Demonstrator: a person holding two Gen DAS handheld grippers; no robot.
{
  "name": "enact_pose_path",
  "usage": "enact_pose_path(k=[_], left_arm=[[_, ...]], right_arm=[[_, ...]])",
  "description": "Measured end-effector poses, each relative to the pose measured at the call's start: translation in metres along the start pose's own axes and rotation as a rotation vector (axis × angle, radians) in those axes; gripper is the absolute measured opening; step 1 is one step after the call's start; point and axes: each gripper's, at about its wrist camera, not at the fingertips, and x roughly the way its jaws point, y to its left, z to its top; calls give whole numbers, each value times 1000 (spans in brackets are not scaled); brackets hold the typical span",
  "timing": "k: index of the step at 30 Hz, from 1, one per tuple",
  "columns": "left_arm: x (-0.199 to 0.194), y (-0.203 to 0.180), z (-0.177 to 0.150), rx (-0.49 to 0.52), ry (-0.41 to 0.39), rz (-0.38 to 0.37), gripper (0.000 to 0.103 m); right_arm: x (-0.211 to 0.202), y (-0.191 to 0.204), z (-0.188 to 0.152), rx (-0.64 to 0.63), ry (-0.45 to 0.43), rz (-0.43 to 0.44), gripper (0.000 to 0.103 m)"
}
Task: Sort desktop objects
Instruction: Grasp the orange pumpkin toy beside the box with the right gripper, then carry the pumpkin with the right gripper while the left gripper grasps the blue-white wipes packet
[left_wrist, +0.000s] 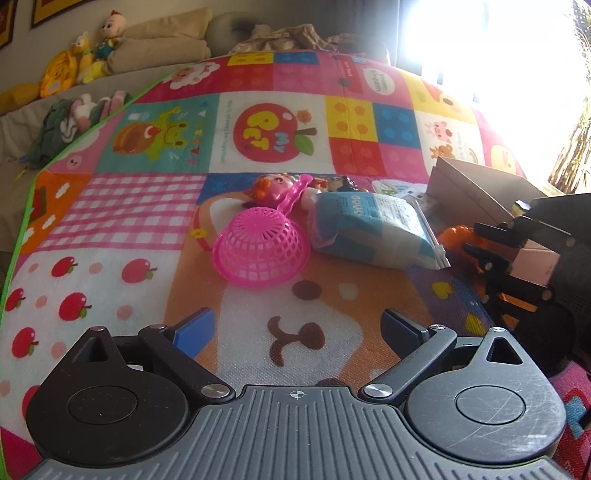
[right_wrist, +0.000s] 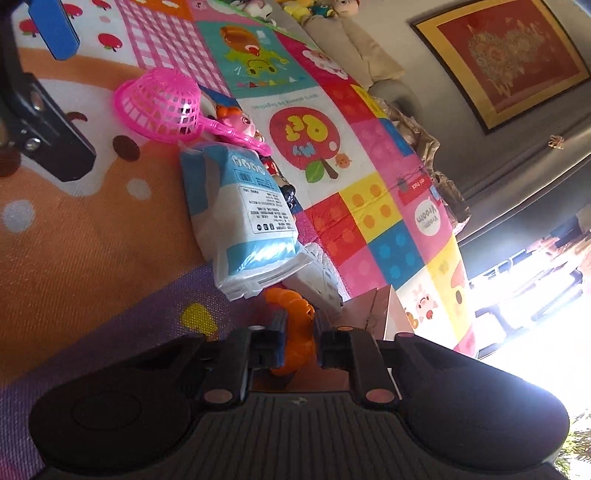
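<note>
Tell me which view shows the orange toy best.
The right wrist view: the orange toy sits large and central, clamped between the right gripper fingers. The left wrist view catches only an orange sliver at the frame's right edge, behind that gripper.

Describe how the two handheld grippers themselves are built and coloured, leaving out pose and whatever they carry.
The left gripper has black linkage arms with silver pivot screws, two round black discs, a ribbed grey centre plate with a small crosshair mark, and blue finger pads. The right gripper shares that build: black links, round discs, ribbed dark plate; its pivot screws look pinkish in this light. No cables or sleeves are visible.
</note>
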Motion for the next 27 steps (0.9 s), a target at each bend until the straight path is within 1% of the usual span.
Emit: enact_pose_path(k=[3,6,9,11,12,13,14,15,16,18,20,22,24,25,27], left_arm=[[1,-2,0,1,8,0,100],[3,-8,2,4,16,-16,99],[4,-20,7,24,7,-53,99],[7,-30,15,54,-21,-85,99],[9,-35,20,67,-33,-99,100],[14,-41,26,79,-44,-112,100],[19,-46,34,91,-58,-120,100],[24,-52,41,104,-73,-122,100],[30,-56,48,122,-88,-122,100],[47,-62,64,142,-99,-107,101],[68,-63,76,125,-79,-70,101],[86,-60,80,99,-38,-50,101],[98,-57,78,63,23,-77,101],[98,-53,72,34,51,-116,101],[92,-51,63,0,81,-184,102]], right_arm=[[-31,-8,-15,53,-23,54,13],[-63,-18,-34,123,-29,119,13],[-92,-32,-52,210,-32,254,13],[-102,-44,-63,294,-28,330,15],[-106,-49,-69,335,-26,347,25],[-107,-54,-73,371,-26,348,42],[-108,-60,-80,425,-30,339,51],[-109,-67,-85,476,-33,327,64],[-108,-73,-91,532,-32,320,68],[-103,-86,-104,647,-17,339,69],[-96,-98,-117,758,3,355,71],[-90,-107,-131,846,21,343,74],[-85,-113,-143,907,40,316,77],[-82,-116,-150,932,50,303,81],[-77,-119,-160,964,70,279,83]])
